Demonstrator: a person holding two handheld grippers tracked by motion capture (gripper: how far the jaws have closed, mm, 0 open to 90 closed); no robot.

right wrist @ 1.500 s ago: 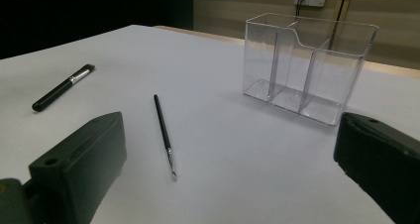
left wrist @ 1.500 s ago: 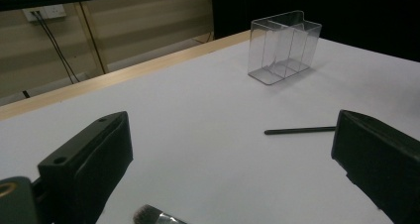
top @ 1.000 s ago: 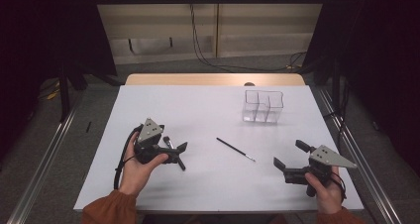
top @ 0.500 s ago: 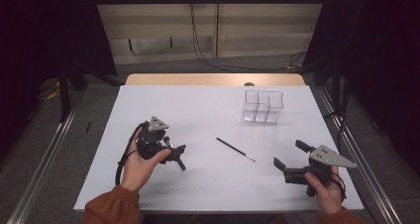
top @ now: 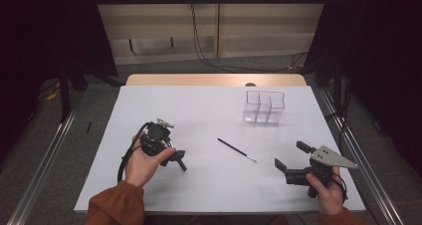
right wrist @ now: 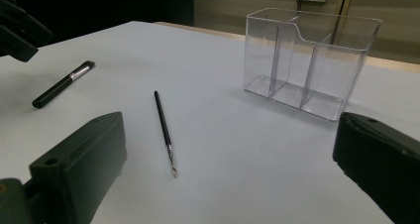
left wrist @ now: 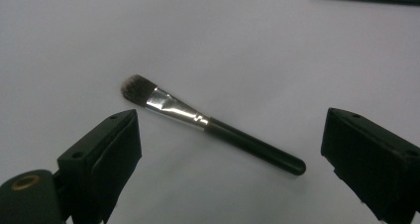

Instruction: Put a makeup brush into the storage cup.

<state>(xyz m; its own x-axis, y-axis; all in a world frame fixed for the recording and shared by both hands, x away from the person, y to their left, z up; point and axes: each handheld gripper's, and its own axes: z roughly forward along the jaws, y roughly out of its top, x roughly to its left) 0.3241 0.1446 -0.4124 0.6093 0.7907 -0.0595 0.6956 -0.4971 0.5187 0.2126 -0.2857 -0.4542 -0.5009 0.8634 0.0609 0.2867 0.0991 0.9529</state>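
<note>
A thick makeup brush [left wrist: 208,125] with a black handle, a silver ferrule and dark bristles lies flat on the white table. My left gripper [left wrist: 230,117] hovers open just over it, one jaw on each side, touching nothing. In the high view the left gripper [top: 173,159] tilts down at the table's left front. A thin black brush [top: 237,150] lies mid-table, ahead of my right gripper [right wrist: 230,122]. The right gripper [top: 291,155] stands open and empty at the front right. From the right gripper view the thick brush [right wrist: 62,85] lies at far left, below the left gripper [right wrist: 17,30].
A clear plastic organizer [top: 264,106] with three compartments stands empty at the back right of the white table [top: 209,115]. In the right gripper view the organizer [right wrist: 309,60] is beyond the thin brush [right wrist: 164,130]. Dark curtains and metal floor rails flank the table.
The left hand has rolled its gripper forward and down over the thick brush, moving slightly right. The right gripper and the thin brush have stayed put.
</note>
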